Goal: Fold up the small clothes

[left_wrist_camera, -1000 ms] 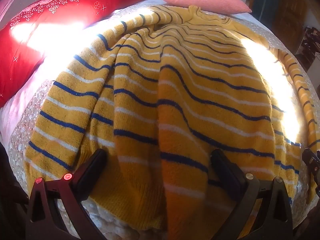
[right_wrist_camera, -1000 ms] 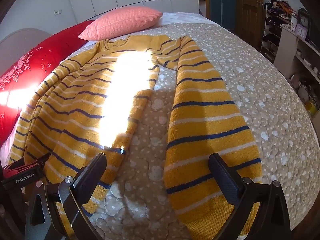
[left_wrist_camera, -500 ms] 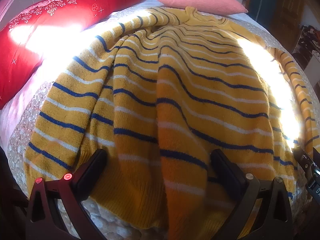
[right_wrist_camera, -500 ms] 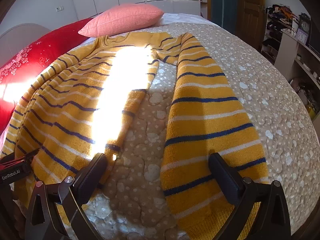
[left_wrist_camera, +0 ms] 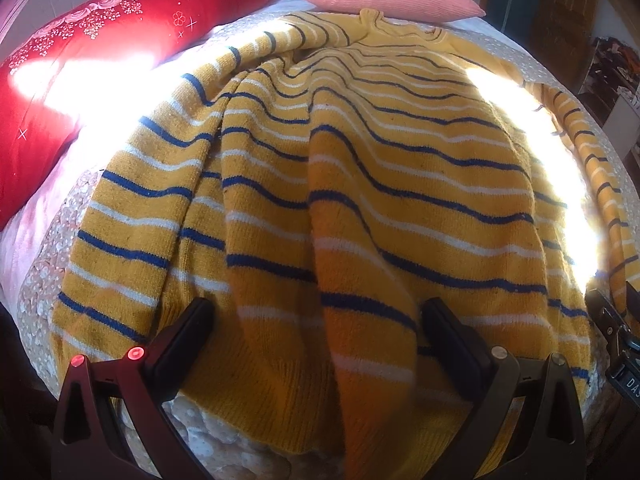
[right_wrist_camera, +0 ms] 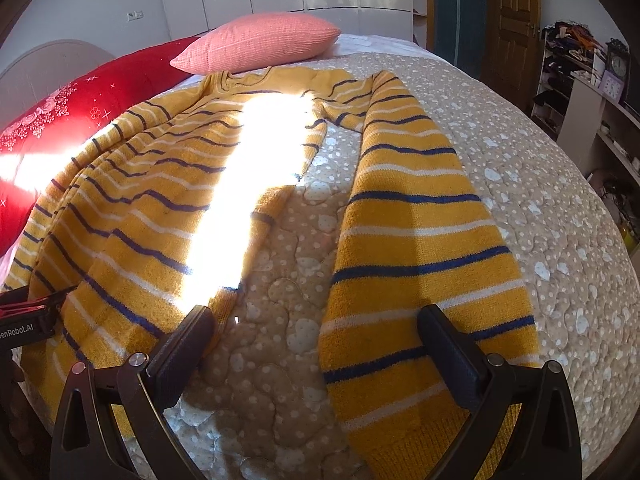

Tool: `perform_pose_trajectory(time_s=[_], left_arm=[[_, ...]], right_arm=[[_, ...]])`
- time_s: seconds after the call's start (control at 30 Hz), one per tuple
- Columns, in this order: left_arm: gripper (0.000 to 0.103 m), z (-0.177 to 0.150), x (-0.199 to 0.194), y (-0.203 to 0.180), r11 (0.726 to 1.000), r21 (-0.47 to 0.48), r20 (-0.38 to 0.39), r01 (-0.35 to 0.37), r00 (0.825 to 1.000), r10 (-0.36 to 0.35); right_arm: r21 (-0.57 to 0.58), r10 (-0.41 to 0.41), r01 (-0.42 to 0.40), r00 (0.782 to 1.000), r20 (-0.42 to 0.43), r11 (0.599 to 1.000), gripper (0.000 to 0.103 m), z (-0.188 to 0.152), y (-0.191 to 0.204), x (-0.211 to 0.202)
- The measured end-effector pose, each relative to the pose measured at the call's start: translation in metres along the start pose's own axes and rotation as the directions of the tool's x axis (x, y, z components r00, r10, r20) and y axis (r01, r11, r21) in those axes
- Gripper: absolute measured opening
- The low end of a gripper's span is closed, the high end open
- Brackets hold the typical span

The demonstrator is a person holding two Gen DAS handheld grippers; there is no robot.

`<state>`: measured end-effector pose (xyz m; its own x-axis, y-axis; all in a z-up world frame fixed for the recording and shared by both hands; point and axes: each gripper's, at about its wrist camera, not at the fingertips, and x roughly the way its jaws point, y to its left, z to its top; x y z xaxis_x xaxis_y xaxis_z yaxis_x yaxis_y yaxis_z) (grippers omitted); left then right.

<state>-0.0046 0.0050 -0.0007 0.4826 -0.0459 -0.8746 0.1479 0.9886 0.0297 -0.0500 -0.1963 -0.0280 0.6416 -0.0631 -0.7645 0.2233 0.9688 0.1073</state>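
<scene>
A yellow sweater (left_wrist_camera: 360, 184) with blue and white stripes lies spread on the bed, collar at the far end, with a long crease down its middle. My left gripper (left_wrist_camera: 316, 332) is open and empty, hovering over the sweater's bottom hem. In the right wrist view the sweater body (right_wrist_camera: 152, 200) lies at left and its right sleeve (right_wrist_camera: 416, 248) runs straight toward me. My right gripper (right_wrist_camera: 316, 340) is open and empty above the sleeve's cuff end, its right finger (right_wrist_camera: 452, 356) over the sleeve, its left finger over the bedspread.
The bed has a beige dotted quilt (right_wrist_camera: 540, 184). A red pillow (left_wrist_camera: 80, 64) and a pink pillow (right_wrist_camera: 260, 40) lie at its head. A wooden door (right_wrist_camera: 508, 20) and cluttered shelves (right_wrist_camera: 592, 92) stand to the right. Strong sunlight washes out part of the sweater.
Both grippers have drifted slightly back and up, so a little more of the sweater and quilt shows. Both stay open. The sweater has not moved.
</scene>
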Motion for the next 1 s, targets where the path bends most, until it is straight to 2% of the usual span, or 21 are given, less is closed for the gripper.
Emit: perform_pose_trajectory(time_s=[0.5,1.0], left_arm=[[0.103,-0.0063,-0.0006,-0.0044,1.000,-0.001,0.030,-0.015,0.999,0.015],[0.103,-0.0069,-0.0021,-0.0032,1.000,-0.003,0.042,-0.014,0.999,0.015]], right_arm=[[-0.023,-0.020,0.022,0.997,0.078,0.999,0.103,-0.0079,0.0036,-0.0037],[-0.039,-0.032,0.036,0.995,0.096,0.999,0.103,-0.0086,0.0054,-0.0020]])
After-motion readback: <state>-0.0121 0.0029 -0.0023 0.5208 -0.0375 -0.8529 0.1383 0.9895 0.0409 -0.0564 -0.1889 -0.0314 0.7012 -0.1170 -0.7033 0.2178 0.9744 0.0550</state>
